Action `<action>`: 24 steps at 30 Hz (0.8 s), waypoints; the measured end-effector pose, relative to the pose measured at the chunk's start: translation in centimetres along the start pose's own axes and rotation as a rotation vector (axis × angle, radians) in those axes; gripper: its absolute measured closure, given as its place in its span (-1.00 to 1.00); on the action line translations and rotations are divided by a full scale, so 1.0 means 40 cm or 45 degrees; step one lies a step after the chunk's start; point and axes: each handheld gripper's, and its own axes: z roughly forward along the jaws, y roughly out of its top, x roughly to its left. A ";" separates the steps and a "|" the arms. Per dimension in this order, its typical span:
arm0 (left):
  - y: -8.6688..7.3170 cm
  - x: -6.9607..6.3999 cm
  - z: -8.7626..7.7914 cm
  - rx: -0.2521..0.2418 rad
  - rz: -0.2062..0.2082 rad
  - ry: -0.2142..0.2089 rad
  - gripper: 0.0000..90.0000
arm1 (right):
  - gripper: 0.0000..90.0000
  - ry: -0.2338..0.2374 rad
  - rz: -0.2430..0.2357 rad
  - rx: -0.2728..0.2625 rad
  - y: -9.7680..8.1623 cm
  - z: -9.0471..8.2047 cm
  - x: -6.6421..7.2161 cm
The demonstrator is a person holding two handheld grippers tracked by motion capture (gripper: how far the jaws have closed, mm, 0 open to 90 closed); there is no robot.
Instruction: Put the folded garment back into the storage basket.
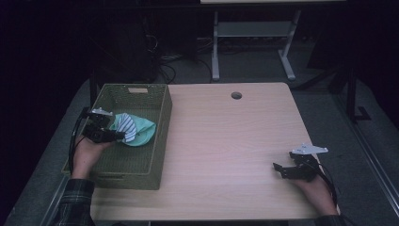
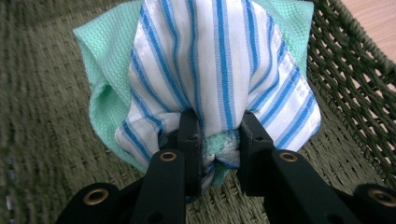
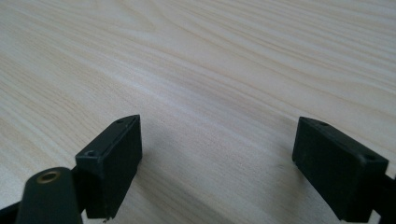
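At the left of the high view, a green woven basket [image 1: 141, 141] sits on the left part of the light wooden desk [image 1: 226, 141]. The left hand [image 1: 87, 155], in a plaid sleeve, holds the left gripper [image 1: 123, 136] over the basket's interior. Its fingers [image 2: 190, 140] are clamped on a bunch of cloth — a white cloth with blue stripes [image 2: 219, 70] wrapped together with a mint-green waffle-weave cloth [image 2: 105, 56]. In the left gripper view the gathered fabric is pinched between the two black fingers, with the basket's woven floor behind it and the basket's wall at the right; whether the bundle rests on the floor or hangs just above it cannot be told.

The middle of the desk is bare wood, with a round cable hole [image 1: 236, 95] near its far edge.

At the right, the right hand [image 1: 315, 188] holds the right gripper [image 1: 278, 169] low over the desk near the front right corner — its fingers [image 3: 112, 158] stand wide apart, with plain wood grain between them.
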 end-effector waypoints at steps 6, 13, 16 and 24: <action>-0.015 0.003 0.027 0.033 -0.001 -0.007 0.62 | -0.66 0.000 0.001 0.000 0.000 0.000 0.000; -0.022 0.005 0.036 0.051 0.002 -0.012 0.58 | -0.66 0.000 0.000 0.000 0.000 0.000 0.000; -0.025 0.005 0.040 0.058 0.012 -0.007 0.51 | -0.66 -0.002 0.001 0.000 0.000 0.000 0.000; -0.029 0.010 0.044 0.062 -0.015 -0.028 0.27 | -0.66 -0.010 0.010 0.000 -0.001 -0.001 0.000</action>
